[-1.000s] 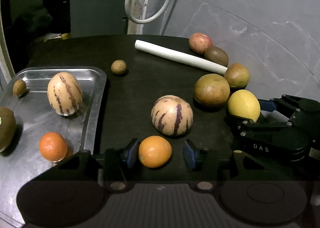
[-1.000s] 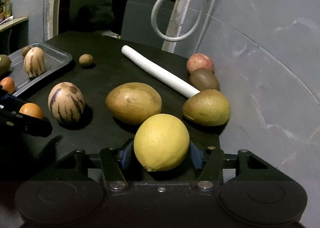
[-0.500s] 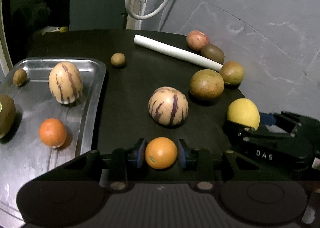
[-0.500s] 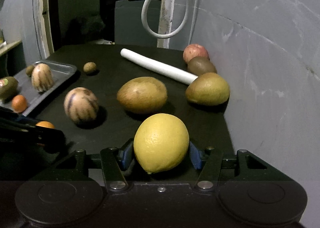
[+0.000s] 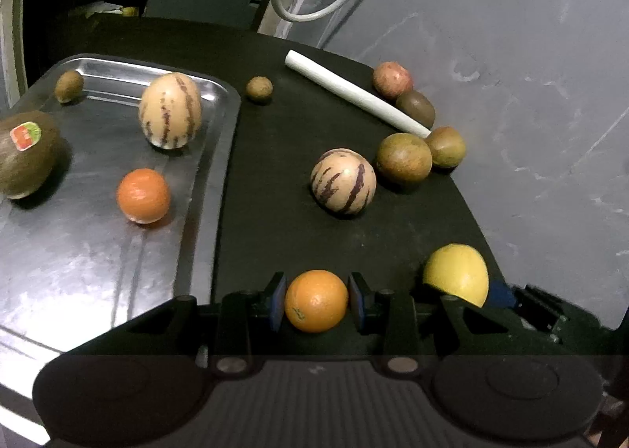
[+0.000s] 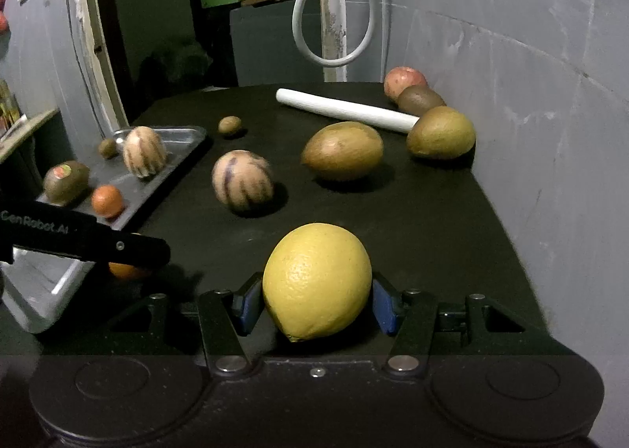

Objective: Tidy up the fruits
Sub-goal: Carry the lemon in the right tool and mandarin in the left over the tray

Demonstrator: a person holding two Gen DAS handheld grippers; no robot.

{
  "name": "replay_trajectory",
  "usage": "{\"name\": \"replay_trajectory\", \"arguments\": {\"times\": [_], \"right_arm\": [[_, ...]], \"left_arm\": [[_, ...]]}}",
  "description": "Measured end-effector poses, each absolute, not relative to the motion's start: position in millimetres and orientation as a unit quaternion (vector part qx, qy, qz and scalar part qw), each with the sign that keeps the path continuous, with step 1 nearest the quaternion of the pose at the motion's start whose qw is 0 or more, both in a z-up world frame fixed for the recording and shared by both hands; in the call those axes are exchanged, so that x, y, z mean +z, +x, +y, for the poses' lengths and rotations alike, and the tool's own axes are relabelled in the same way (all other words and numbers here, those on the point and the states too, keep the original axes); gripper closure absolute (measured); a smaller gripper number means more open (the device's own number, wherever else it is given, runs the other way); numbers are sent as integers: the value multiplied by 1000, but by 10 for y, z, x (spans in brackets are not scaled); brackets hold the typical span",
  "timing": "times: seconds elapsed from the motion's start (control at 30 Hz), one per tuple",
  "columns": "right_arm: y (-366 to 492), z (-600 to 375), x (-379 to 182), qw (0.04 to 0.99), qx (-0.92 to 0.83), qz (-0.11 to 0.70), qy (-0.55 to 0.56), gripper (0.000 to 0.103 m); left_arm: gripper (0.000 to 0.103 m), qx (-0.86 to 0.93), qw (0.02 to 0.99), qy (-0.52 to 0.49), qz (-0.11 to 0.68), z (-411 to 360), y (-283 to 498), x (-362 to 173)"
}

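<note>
White tube [image 5: 355, 93] on black table [image 5: 283, 157]; looped cable [image 6: 334, 15] behind.

1. Both views are dim overall; the background room behind the table is nearly black.
2. Light falls from above and the near side, brightening the grey wall [image 6: 530, 102] and the lemon [image 6: 316, 282].
3. The metal tray [image 5: 90, 251] carries broad, soft glare patches.
4. Each fruit casts a short, soft shadow on the black tabletop [image 5: 283, 172].
5. Fisheye distortion bends straight lines at the edges; the corners vignette to black.
6. The striped melon [image 6: 242, 185] looks slightly smeared in the right wrist view.
</note>
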State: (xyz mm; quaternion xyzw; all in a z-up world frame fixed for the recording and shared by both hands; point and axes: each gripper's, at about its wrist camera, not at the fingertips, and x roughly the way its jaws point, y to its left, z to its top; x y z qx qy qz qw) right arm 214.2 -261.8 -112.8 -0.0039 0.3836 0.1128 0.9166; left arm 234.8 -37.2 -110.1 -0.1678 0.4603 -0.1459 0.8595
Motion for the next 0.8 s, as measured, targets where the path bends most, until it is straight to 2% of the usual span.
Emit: {"name": "replay_trajectory", "arguments": {"times": [0.33, 0.8], "right_arm": [[1929, -2188, -912, 919, 135, 371, 10, 45], [1941, -1265, -765, 913, 198, 357, -5, 45]], "left_arm": [[67, -148, 868, -175, 440, -9, 2201, -861], [67, -91, 882, -189, 421, 916, 2135, -758]]}}
